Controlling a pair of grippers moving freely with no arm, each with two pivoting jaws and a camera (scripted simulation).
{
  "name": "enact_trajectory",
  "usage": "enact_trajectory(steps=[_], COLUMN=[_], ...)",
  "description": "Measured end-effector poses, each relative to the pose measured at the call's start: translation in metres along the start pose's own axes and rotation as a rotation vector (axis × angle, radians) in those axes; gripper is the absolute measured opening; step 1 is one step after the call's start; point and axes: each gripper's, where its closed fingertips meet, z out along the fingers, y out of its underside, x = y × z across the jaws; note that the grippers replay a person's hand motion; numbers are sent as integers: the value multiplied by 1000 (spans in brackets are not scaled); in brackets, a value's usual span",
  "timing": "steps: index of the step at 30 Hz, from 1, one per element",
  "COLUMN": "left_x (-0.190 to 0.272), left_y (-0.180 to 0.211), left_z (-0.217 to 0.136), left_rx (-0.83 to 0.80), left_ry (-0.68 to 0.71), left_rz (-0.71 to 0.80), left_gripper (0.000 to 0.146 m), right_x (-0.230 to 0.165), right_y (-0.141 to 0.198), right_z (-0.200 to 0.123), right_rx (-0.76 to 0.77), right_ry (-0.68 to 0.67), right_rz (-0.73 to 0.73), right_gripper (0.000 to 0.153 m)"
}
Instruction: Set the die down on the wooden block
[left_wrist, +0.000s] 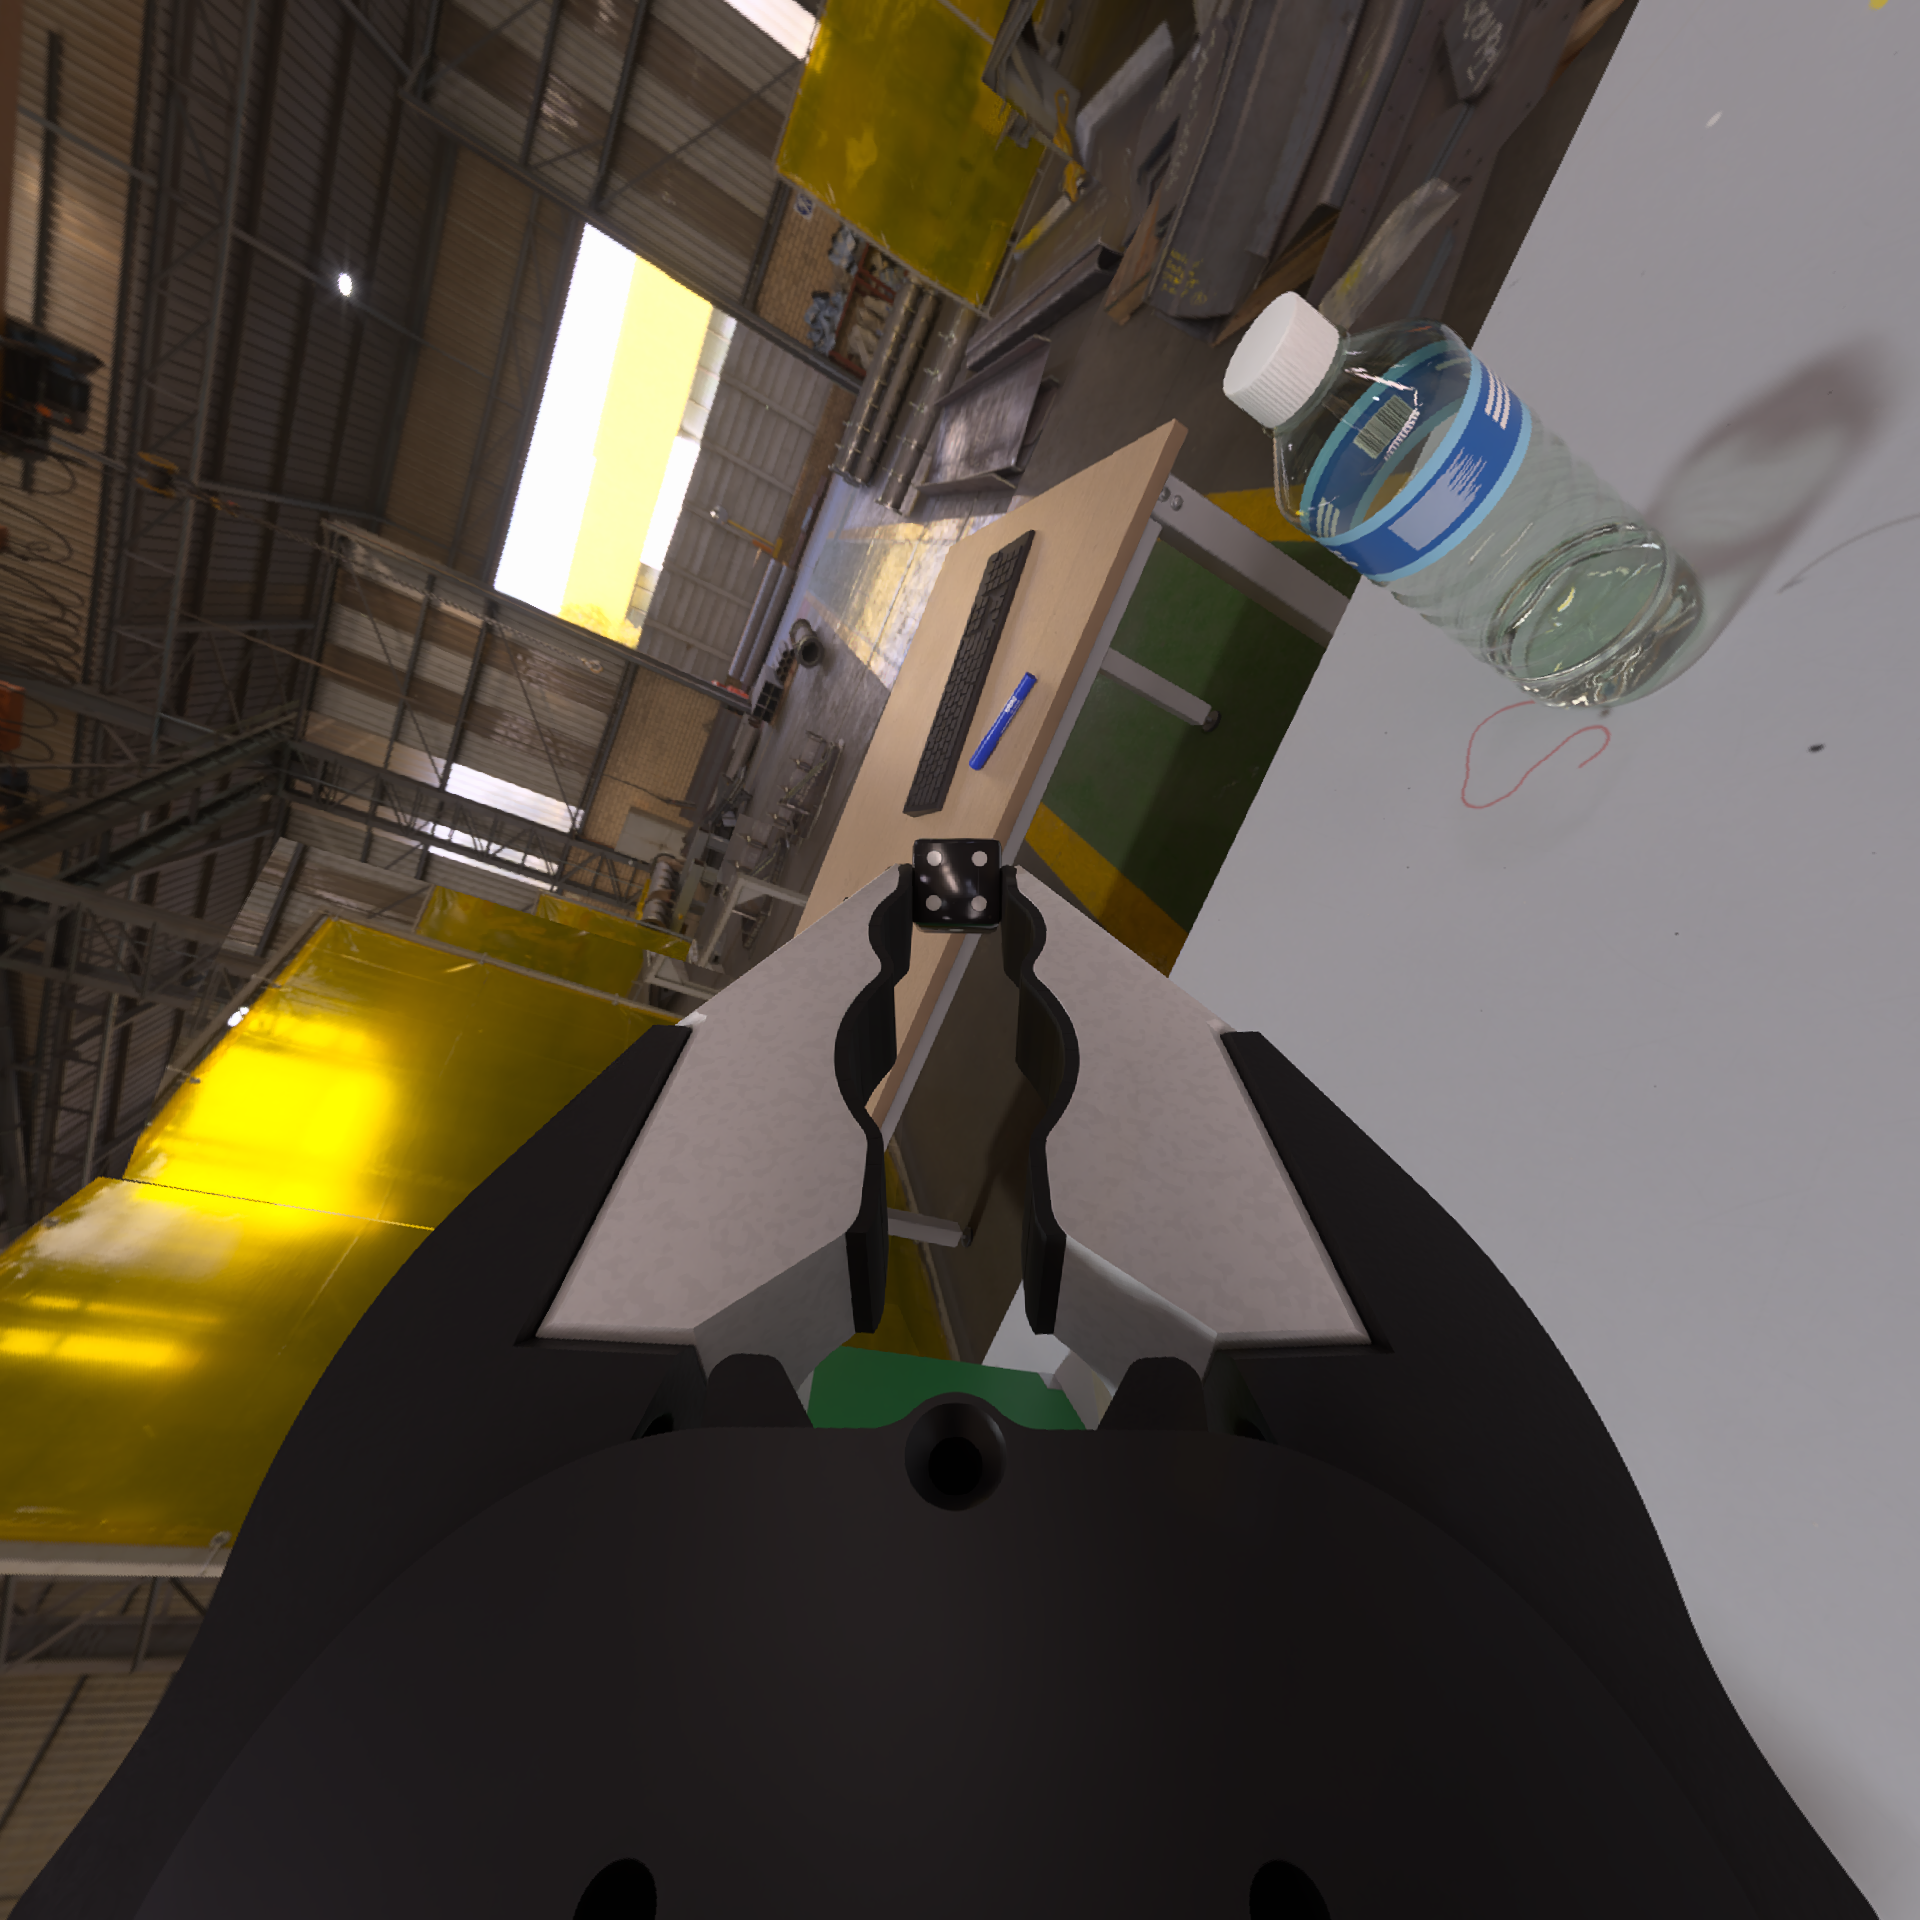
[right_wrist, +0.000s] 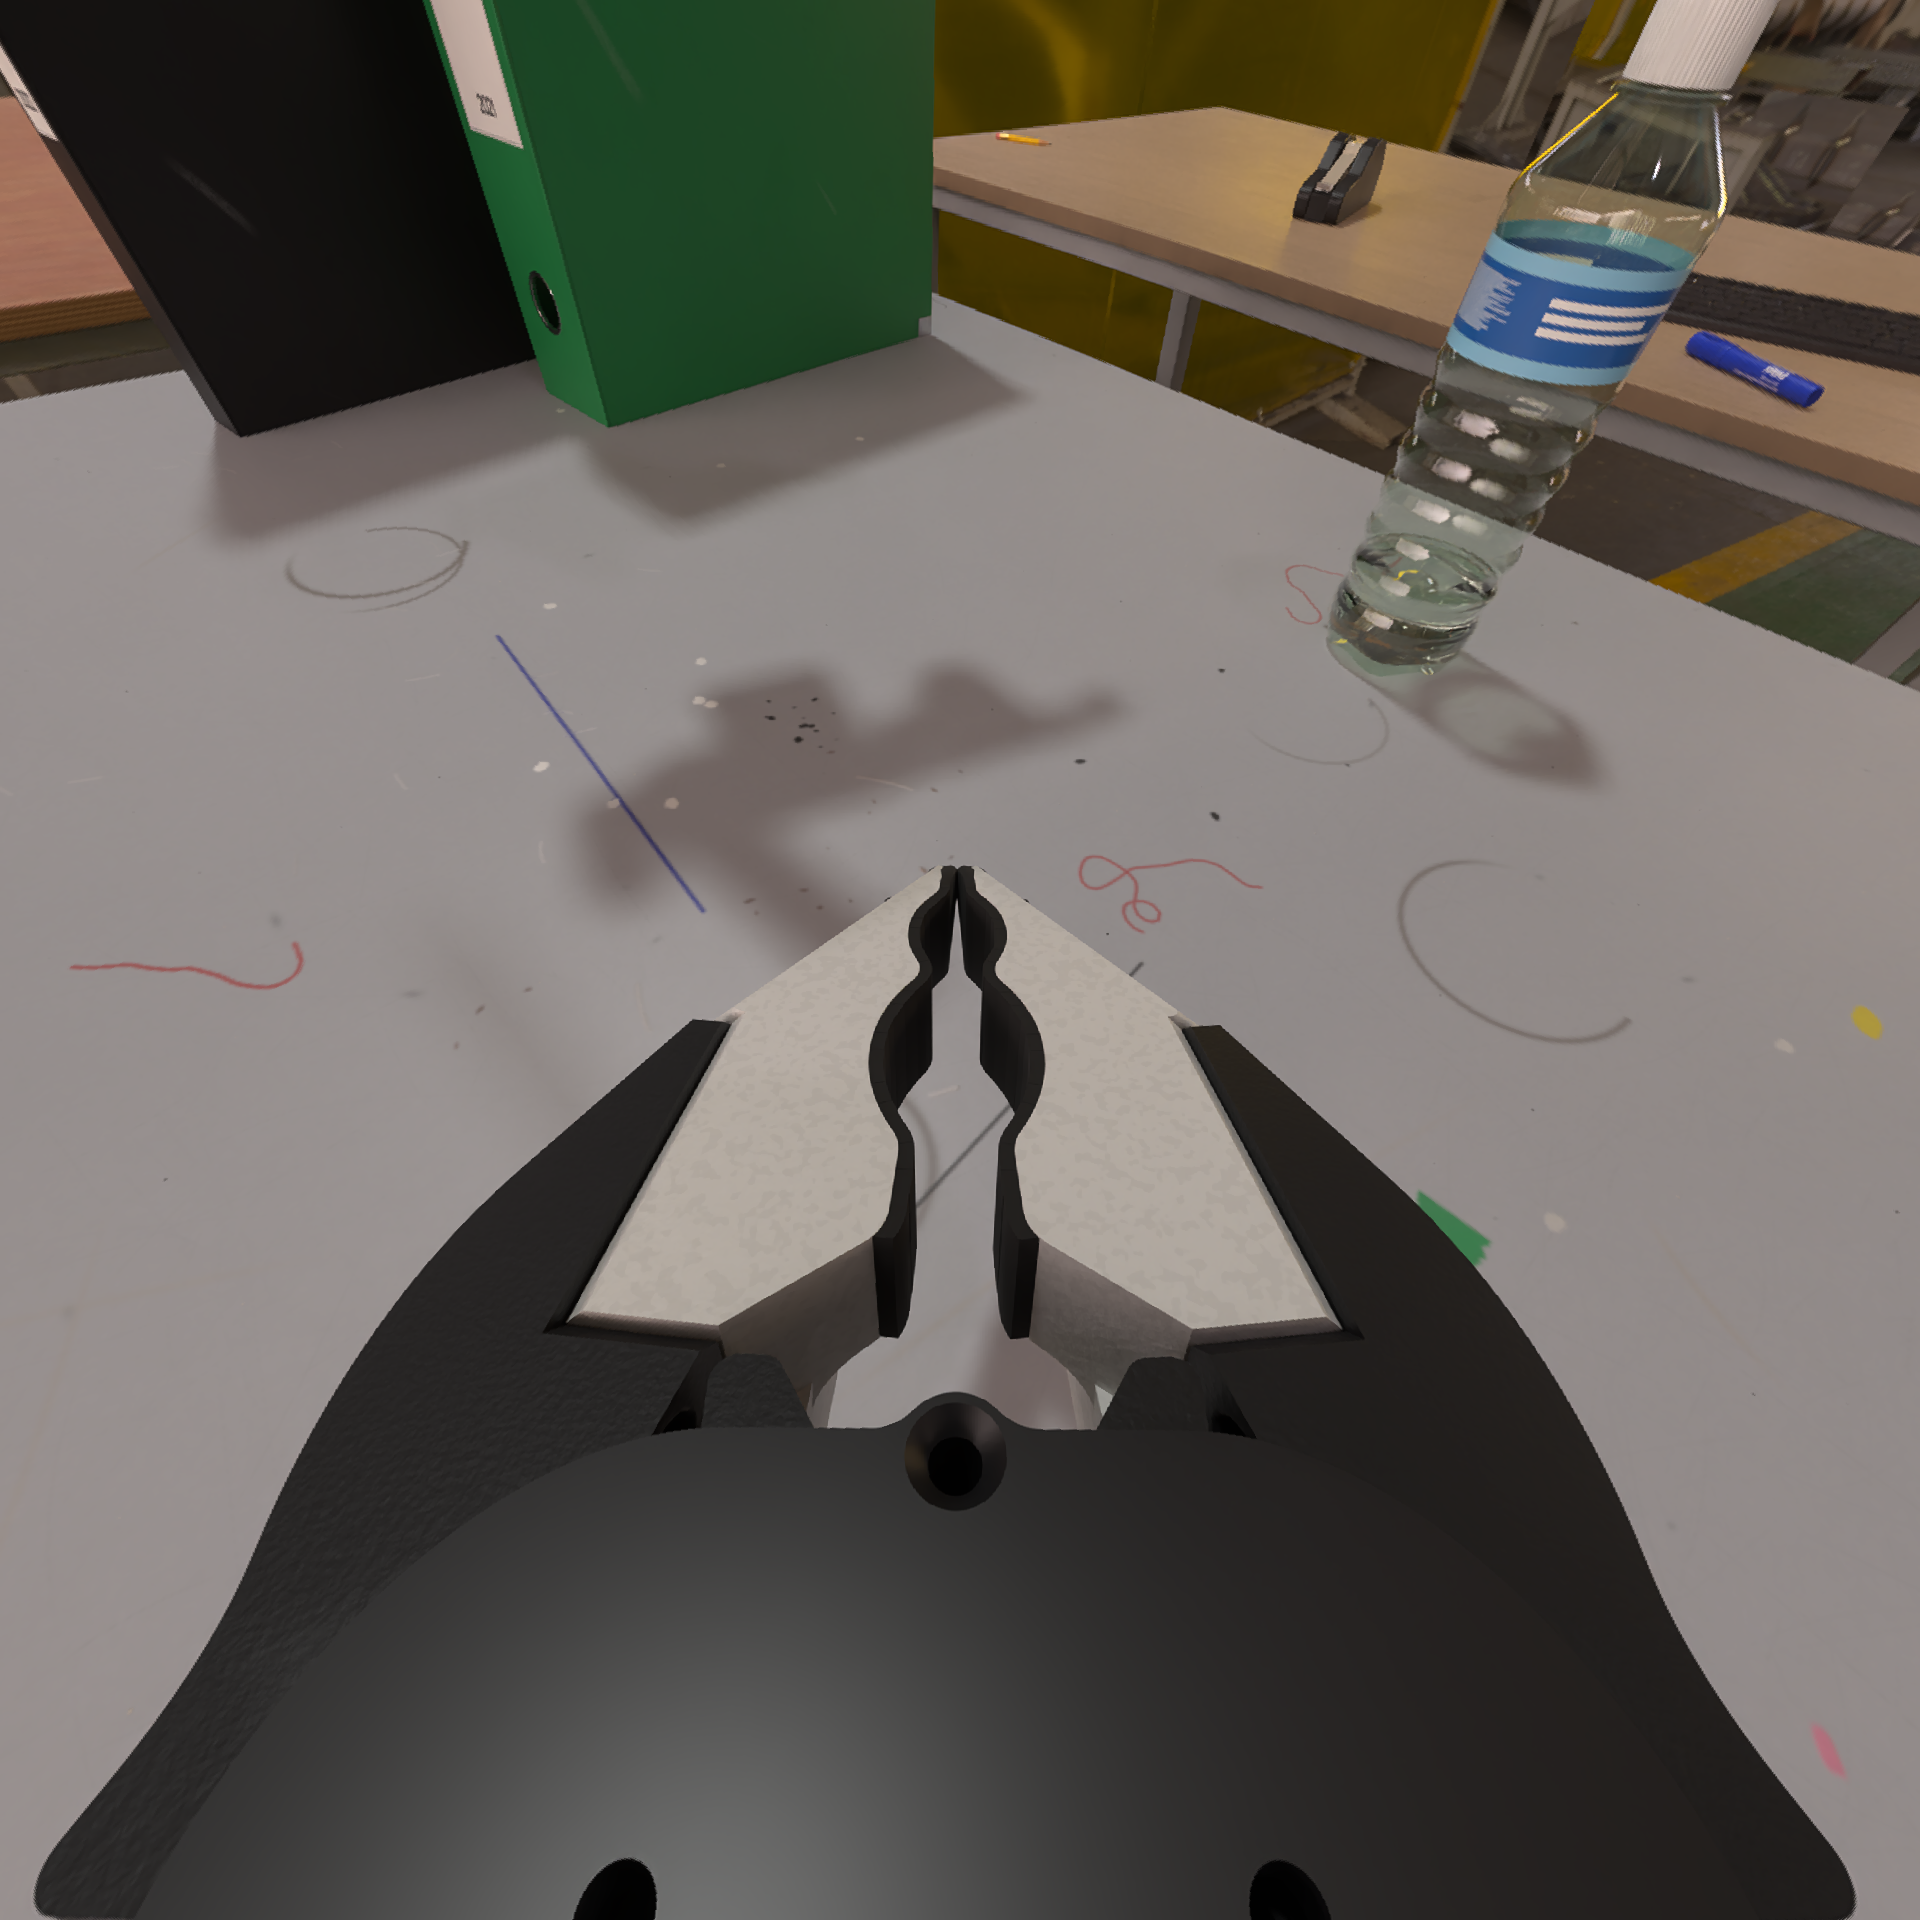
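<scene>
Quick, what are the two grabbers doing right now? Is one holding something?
Left gripper: closed on the black die, pinched at the fingertips.
Right gripper: closed, fingertips together, holding nothing.

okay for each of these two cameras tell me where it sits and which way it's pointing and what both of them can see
Left wrist view: sits on the left tongs, rolled sideways, facing past the grey table's edge into the hall; its own fingers pinch the black die.
Right wrist view: sits on the right tongs, upright, looking down across the grey table toward the green binder; its own fingers are shut on nothing.
Shared: the water bottle, the blue marker, the grey table.
</scene>
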Motion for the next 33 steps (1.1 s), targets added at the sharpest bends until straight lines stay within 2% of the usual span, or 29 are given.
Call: enact_trajectory(steps=[33], left_x=[12], left_y=[3], left_z=[7], left_rx=[-86], left_ry=[18], left_rz=[-23], left_gripper=[16], right_x=[2], right_y=[8], right_z=[-6], right_rx=[-7], right_ry=[-15], right_rz=[38], right_gripper=[0])
